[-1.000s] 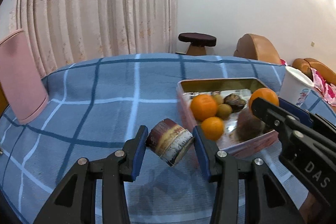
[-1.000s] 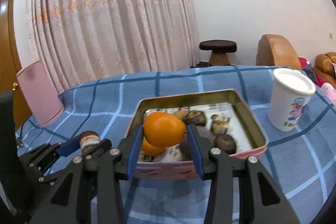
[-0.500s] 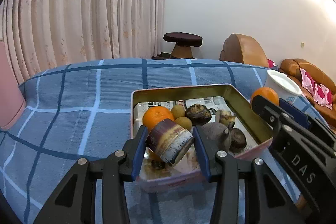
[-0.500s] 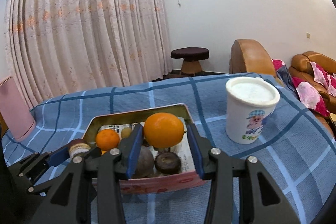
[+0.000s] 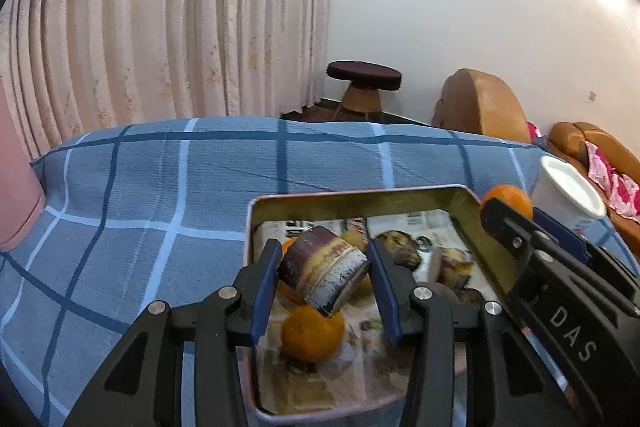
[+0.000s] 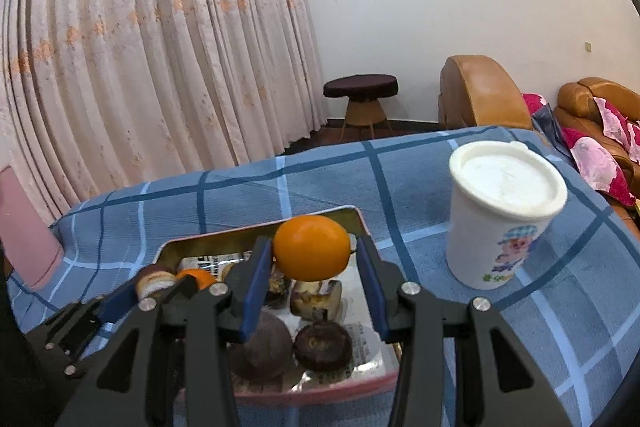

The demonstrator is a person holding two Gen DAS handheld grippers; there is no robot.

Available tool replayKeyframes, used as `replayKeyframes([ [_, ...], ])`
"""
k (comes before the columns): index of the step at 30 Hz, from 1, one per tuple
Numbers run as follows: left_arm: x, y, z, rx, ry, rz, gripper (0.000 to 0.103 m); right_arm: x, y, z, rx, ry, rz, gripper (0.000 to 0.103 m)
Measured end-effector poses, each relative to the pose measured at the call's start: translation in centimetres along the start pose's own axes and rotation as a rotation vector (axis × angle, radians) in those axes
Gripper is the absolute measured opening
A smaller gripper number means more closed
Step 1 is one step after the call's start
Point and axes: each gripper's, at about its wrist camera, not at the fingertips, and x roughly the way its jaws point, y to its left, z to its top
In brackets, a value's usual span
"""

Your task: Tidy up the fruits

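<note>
While over tin (image 5: 464, 197): clamped orange (image 6: 312, 247)

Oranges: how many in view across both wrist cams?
3. One orange is clamped in the right gripper jaws above the tin; one lies in the tin's near end; one peeks from behind the left gripper's brown cylinder. Others may be hidden.

Black tongs (image 5: 323, 275) with blue pads (image 5: 264, 291), silver screws, white "DAS" lettering (image 5: 573, 334)
</note>
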Motion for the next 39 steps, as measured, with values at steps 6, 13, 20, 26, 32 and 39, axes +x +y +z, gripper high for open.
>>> replayKeyframes([
  [6,1.7,0.2,0.3,0.011,0.015,0.049,0.046,2.0,0.2,0.0,-0.037,0.036,-0.005,0.046],
  [13,2.3,0.0,0.3,0.032,0.004,0.080,0.047,3.5,-0.3,0.2,-0.014,0.065,0.078,0.065],
  [20,-0.1,-2.2,-0.3,0.143,-0.113,0.058,0.088,0.8,0.0,0.0,-0.029,-0.058,0.105,0.096],
  [26,-0.8,-1.1,-0.7,0.089,-0.114,0.086,0.089,-0.6,0.1,-0.9,-0.043,-0.125,0.031,0.099],
  [32,-2.7,0.1,-1.4,0.058,-0.176,0.098,0.089,-2.8,0.1,-1.8,-0.040,-0.225,-0.005,0.101],
  [39,-5.3,1.1,-2.9,0.056,-0.243,0.111,0.089,-5.2,0.6,-2.8,-0.041,-0.294,-0.052,0.103],
])
